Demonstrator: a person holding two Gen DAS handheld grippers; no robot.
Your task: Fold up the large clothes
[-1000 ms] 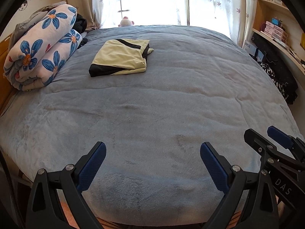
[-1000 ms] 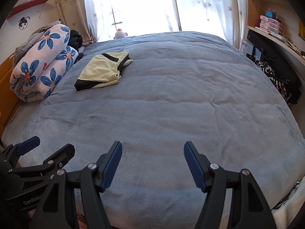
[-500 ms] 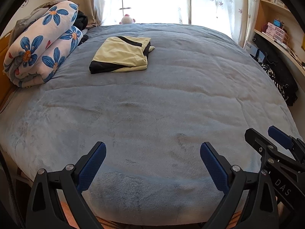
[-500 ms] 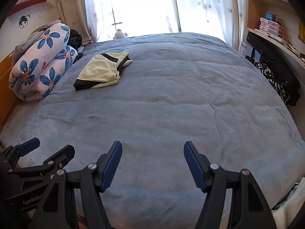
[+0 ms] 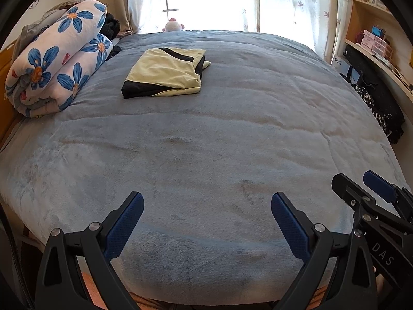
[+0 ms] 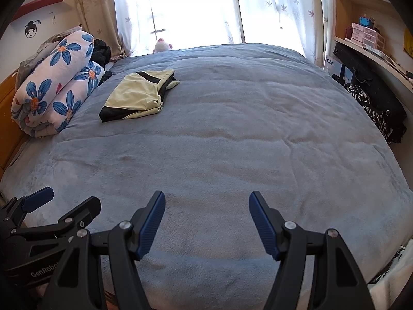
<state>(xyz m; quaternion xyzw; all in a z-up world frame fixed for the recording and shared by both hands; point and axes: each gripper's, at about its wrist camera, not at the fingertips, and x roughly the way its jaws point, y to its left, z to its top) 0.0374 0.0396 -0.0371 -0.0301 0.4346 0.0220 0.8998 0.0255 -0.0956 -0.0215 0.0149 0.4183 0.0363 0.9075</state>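
Observation:
A pale yellow and black garment (image 5: 163,73) lies folded flat on the far left part of the blue bedspread (image 5: 219,142); it also shows in the right wrist view (image 6: 139,95). My left gripper (image 5: 206,206) is open and empty over the bed's near edge. My right gripper (image 6: 207,206) is open and empty beside it, also at the near edge. The right gripper (image 5: 361,193) shows at the lower right of the left wrist view, and the left gripper (image 6: 64,206) at the lower left of the right wrist view. Both are far from the garment.
A rolled floral quilt (image 5: 54,62) lies along the left edge by the wooden headboard (image 6: 6,108). A small plush toy (image 5: 172,25) sits at the far edge under the bright window. Shelves (image 6: 366,36) and dark bags (image 5: 374,98) line the right side.
Both views have shifted slightly: the bed and garment sit a little lower and closer in frame. Both grippers stay open and empty.

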